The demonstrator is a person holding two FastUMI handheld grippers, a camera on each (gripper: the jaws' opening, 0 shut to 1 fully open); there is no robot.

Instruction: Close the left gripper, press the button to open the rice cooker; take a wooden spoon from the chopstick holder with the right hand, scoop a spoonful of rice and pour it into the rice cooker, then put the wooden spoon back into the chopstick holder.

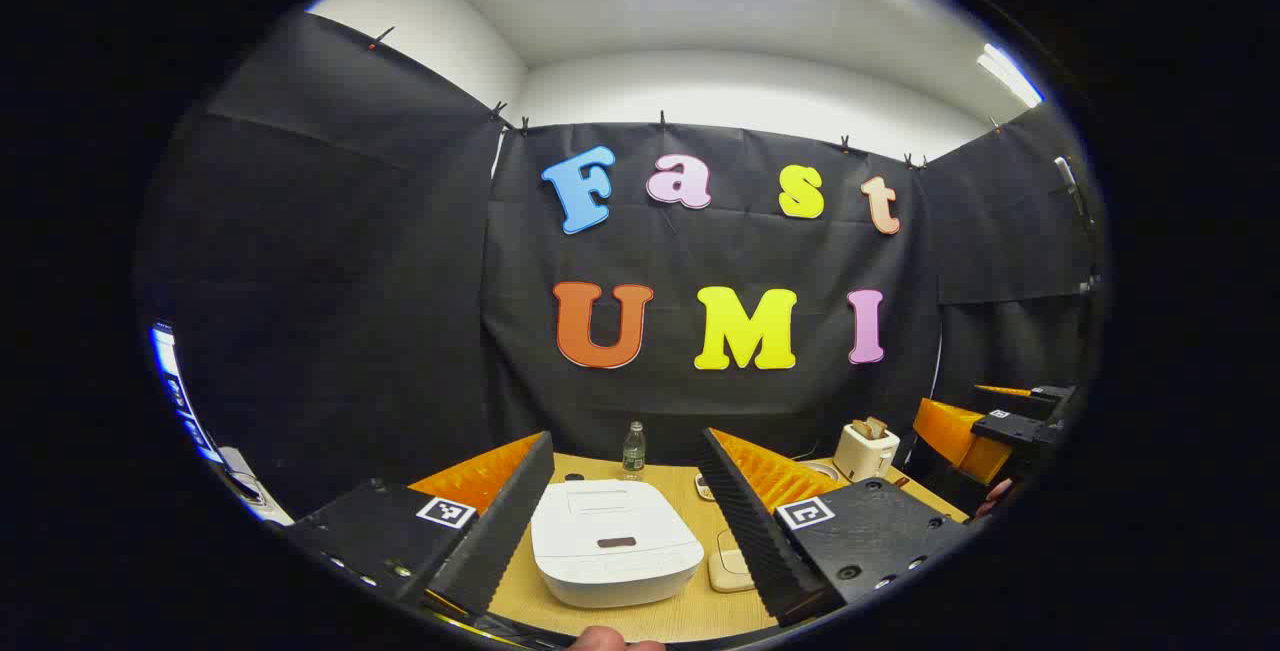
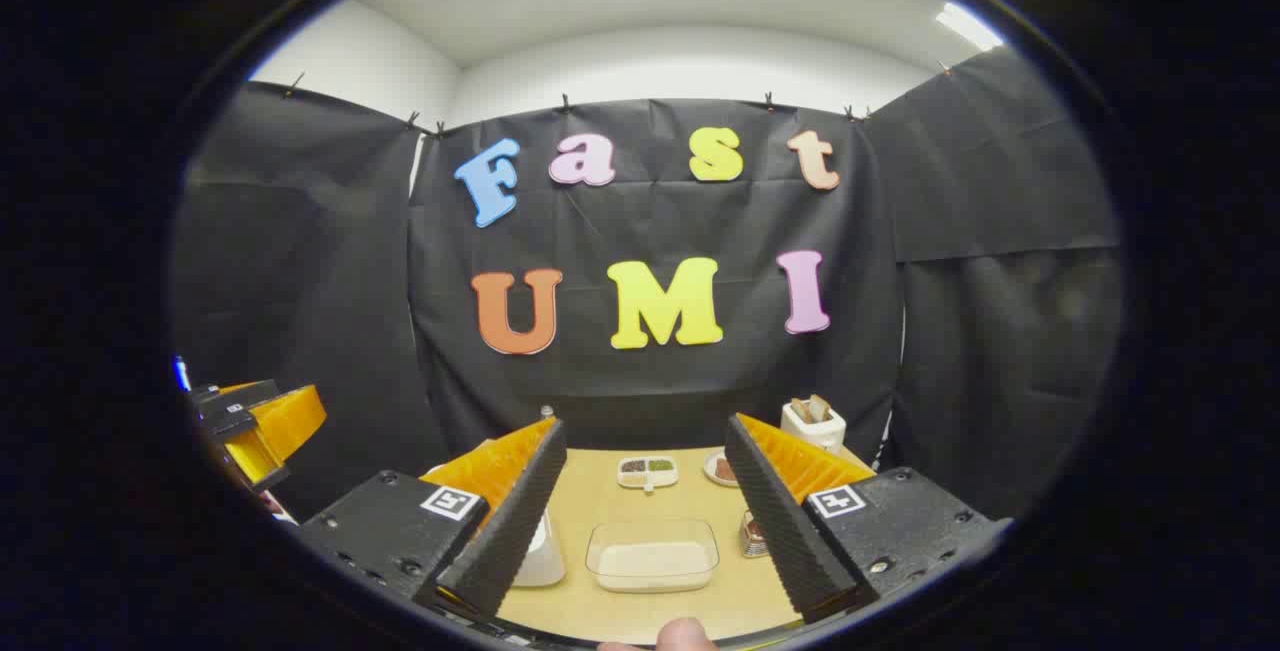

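Observation:
The white rice cooker sits on the wooden table with its lid down, right below and between the fingers of my left gripper, which stands open and empty above it. My right gripper is open too, holding nothing, over a clear container of rice. A small holder with brownish contents peeks out from behind the right finger; I cannot make out a spoon in it. The cooker's edge shows behind the left finger. Each gripper appears off to the side of the other's view: right gripper, left gripper.
At the back of the table stand a small bottle, a white toaster with bread in it, a divided dish and a small plate. The black cloth wall closes in the table behind and at both sides.

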